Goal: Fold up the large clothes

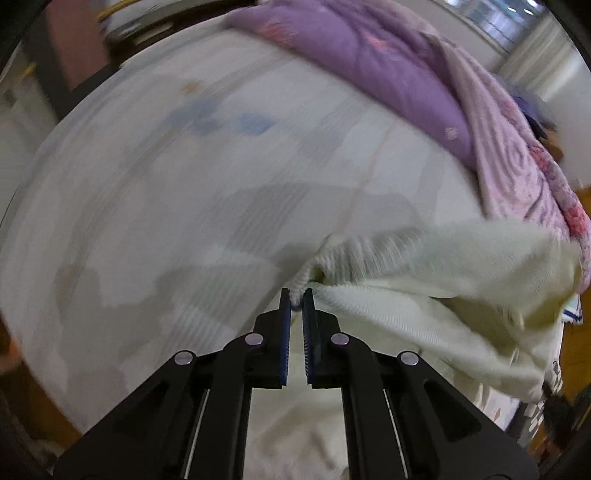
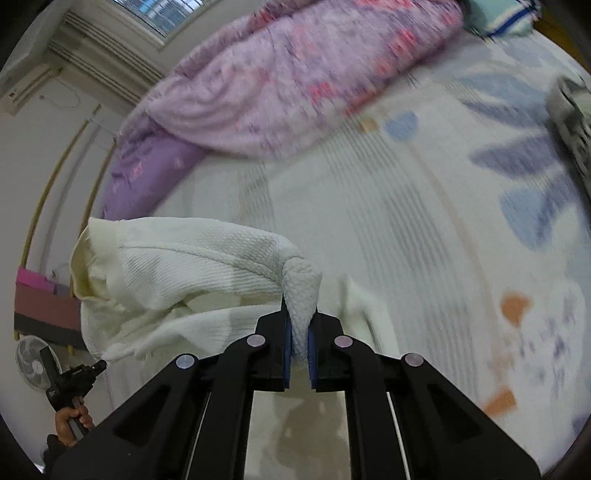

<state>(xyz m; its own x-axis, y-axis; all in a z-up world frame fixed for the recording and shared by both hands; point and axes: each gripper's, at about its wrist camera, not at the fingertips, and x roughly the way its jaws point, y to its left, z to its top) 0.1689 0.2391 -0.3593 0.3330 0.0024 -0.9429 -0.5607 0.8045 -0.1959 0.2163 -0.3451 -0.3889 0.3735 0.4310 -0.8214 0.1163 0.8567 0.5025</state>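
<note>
A cream knitted garment (image 1: 436, 291) hangs lifted above the bed, stretched between both grippers. My left gripper (image 1: 296, 301) is shut on a ribbed edge of it, and the cloth trails off to the right in the left wrist view. My right gripper (image 2: 300, 314) is shut on a thick fold of the same garment (image 2: 177, 266), which billows to the left in the right wrist view. Both views are blurred by motion. At the lower left of the right wrist view a hand (image 2: 72, 421) holds the other gripper's handle.
Below lies a bed with a pale sheet (image 1: 184, 177) printed with blue and orange shapes (image 2: 517, 177). A purple and pink quilt (image 1: 369, 62) (image 2: 288, 85) is bunched along the far side. A fan (image 2: 35, 360) stands on the floor, a window (image 2: 155, 14) beyond.
</note>
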